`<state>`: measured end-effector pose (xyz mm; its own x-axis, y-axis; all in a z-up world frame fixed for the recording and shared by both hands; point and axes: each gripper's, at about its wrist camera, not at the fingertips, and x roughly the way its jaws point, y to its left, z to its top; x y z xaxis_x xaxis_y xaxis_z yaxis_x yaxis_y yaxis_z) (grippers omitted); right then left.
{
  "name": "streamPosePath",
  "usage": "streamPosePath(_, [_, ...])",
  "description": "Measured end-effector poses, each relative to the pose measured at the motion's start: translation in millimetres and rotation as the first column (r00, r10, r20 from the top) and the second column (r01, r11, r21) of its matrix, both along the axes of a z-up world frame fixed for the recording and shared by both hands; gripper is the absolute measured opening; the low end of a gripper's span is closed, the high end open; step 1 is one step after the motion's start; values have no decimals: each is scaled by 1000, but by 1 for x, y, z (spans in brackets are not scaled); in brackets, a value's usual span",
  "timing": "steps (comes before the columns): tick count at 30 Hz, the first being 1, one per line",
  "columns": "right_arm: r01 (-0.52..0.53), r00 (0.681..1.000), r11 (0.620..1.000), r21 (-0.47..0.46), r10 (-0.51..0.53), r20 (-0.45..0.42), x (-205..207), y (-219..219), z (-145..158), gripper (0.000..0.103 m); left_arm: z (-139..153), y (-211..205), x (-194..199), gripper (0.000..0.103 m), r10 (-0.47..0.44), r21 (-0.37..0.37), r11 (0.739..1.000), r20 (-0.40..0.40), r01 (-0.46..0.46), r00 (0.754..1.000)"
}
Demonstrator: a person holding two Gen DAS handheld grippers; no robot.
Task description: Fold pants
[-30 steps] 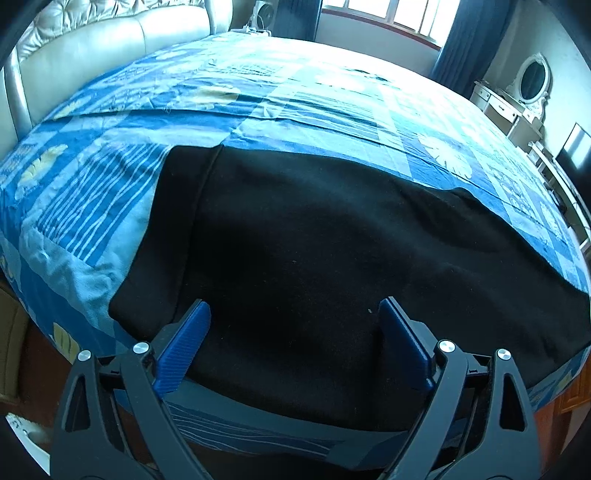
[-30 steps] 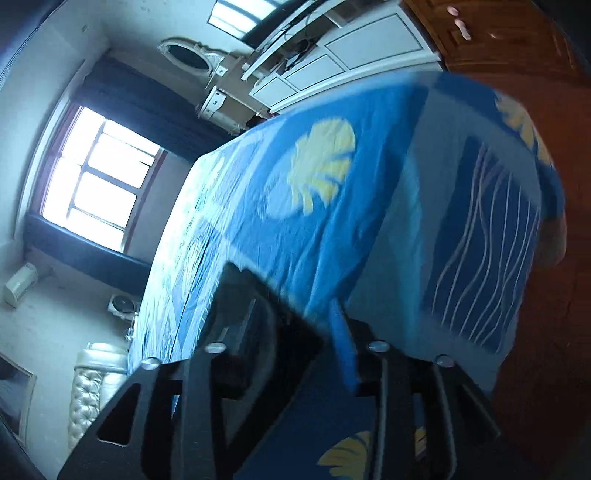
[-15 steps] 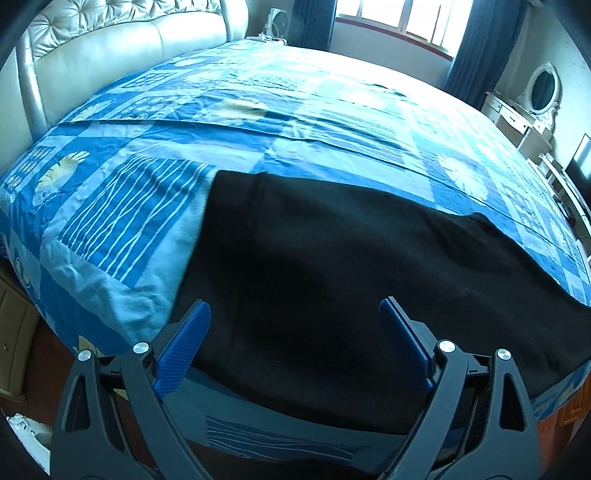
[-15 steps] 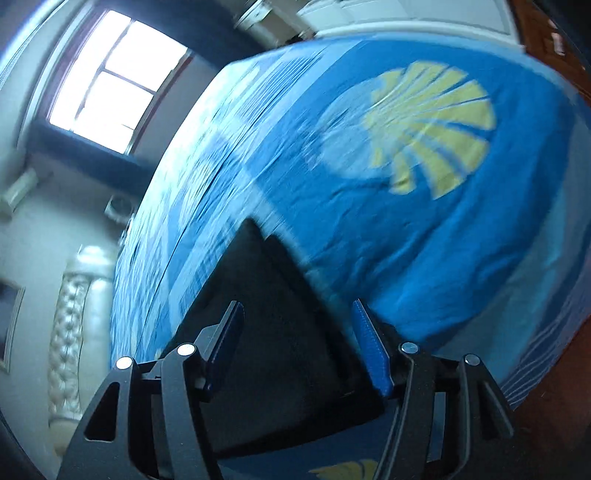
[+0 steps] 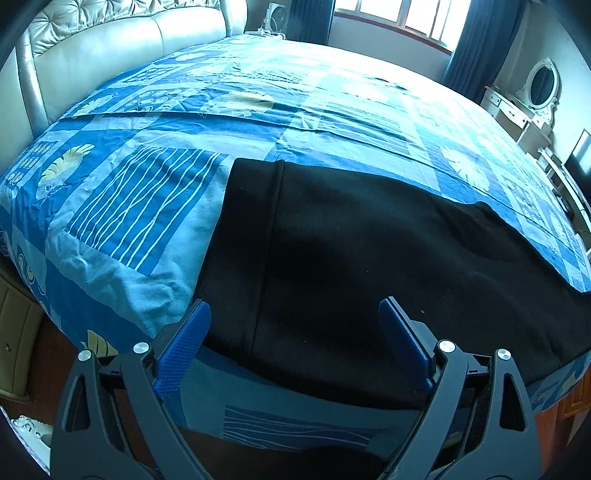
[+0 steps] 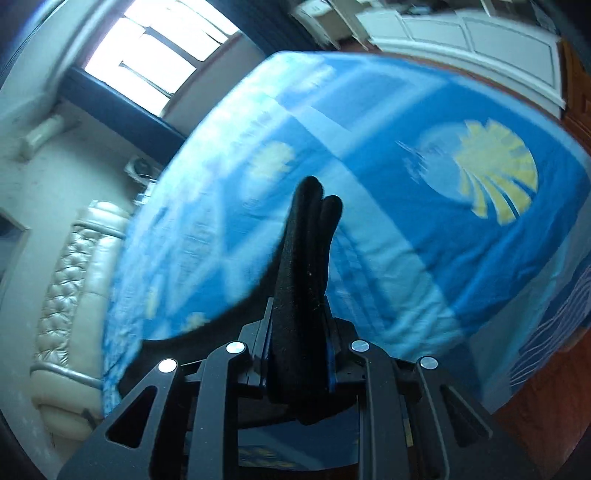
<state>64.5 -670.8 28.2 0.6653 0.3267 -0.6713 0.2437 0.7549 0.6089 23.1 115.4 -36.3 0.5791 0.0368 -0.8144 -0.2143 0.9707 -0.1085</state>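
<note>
Black pants (image 5: pixel 369 258) lie spread across the near side of a bed with a blue patterned cover (image 5: pixel 147 192). Their left end, with a seam running front to back, sits near the bed's front edge. My left gripper (image 5: pixel 295 332) is open and empty, held just above that end, its blue pads to either side of the cloth. My right gripper (image 6: pixel 299 354) is shut on a bunched fold of the black pants (image 6: pixel 306 258), which sticks up between its jaws above the bed cover (image 6: pixel 424 206). The view is motion-blurred.
A cream tufted headboard (image 5: pixel 110 48) bounds the bed's left side and also shows in the right wrist view (image 6: pixel 74 280). A window (image 5: pixel 406 14) with dark curtains is at the back. A white dresser with oval mirror (image 5: pixel 532 96) stands right. White cabinets (image 6: pixel 461 48) and wood floor (image 6: pixel 546 398) lie beyond the bed.
My right gripper closed on the pants' edge and lifted a fold of it. The left gripper stayed open while its view shifted along the pants' left end.
</note>
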Motion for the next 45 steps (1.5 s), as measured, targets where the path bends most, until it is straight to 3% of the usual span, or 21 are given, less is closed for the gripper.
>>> streamPosePath(8, [-117,983,992,-52,123,136,15,81,82,22,11,0,-7,92,-9,-7,1000,27,10,1000])
streamPosePath(16, [-253,945,962,-106,269,186,33,191,109,22,11,0,-5,92,2,-59,998,17,-1,1000])
streamPosePath(20, [-308,932,941,-138,328,153,43,243,96,22,13,-8,-4,92,-19,-38,999,27,20,999])
streamPosePath(29, [-423,904,885,-193,427,-20,71,358,16,22,15,-16,-5,92,-40,-86,995,32,43,999])
streamPosePath(39, [-498,867,824,-271,472,-161,69,430,-49,22,16,-27,-6,92,-77,-95,992,37,81,996])
streamPosePath(45, [-513,858,822,-249,483,-173,64,450,-63,22,16,-27,-5,92,-74,-100,992,36,77,997])
